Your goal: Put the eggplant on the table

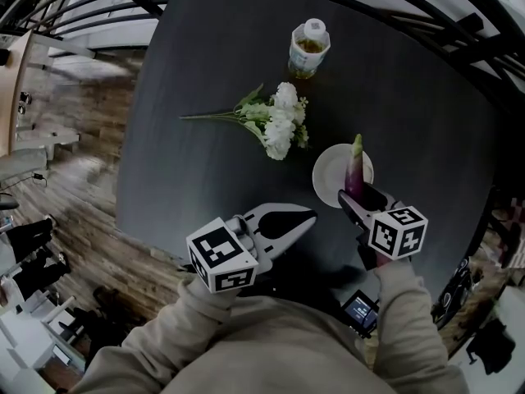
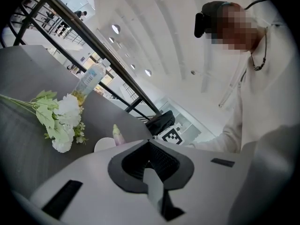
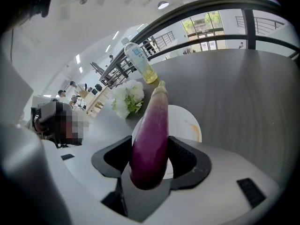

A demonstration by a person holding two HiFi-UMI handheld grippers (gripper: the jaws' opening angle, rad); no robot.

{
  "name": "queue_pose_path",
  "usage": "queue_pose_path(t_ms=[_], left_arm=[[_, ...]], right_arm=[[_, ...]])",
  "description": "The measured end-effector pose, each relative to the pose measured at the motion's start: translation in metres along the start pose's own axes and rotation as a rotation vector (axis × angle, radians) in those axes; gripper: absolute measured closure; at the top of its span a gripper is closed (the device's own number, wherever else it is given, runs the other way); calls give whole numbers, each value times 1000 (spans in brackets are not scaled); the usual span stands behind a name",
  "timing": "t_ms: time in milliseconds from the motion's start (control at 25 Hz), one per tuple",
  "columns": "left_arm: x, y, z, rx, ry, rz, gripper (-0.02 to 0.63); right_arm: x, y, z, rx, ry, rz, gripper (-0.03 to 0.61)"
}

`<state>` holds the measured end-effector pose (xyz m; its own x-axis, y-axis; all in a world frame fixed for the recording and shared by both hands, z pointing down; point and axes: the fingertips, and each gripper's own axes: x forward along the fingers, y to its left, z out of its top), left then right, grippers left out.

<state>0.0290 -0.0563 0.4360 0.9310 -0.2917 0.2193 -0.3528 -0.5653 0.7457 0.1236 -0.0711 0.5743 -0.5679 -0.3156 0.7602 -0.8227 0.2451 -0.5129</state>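
Near table (image 1: pixel 176 195) edge, right gripper (image 3: pixel 151 162) clamping eggplant (image 3: pixel 153 125) over plate (image 3: pixel 186 122)

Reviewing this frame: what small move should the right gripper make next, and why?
Probably shift the right gripper sideways, away from the white plate, toward the bare table, and only then lower it. Its jaws are shut on the eggplant, which points out over the plate, and the task wants it on the table, not the plate.
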Motion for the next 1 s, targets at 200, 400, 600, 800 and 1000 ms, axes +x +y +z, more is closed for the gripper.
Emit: queue_pose_path(t_ms=[200, 400, 600, 800, 1000], left_arm=[[-1, -1, -3, -5, 2, 4, 609], [-3, 0, -6, -16, 6, 4, 609], [-8, 3, -6, -35, 1, 12, 609], [-9, 6, -7, -34, 1, 14, 609], [-7, 1, -3, -16, 6, 9, 609]], right_arm=[[5, -4, -3, -30, 21, -22, 328], [10, -4, -5, -57, 29, -41, 327], [10, -4, -3, -68, 20, -58, 311], [11, -2, -1, -62, 10, -56, 307], [5, -2, 3, -67, -2, -64, 307]])
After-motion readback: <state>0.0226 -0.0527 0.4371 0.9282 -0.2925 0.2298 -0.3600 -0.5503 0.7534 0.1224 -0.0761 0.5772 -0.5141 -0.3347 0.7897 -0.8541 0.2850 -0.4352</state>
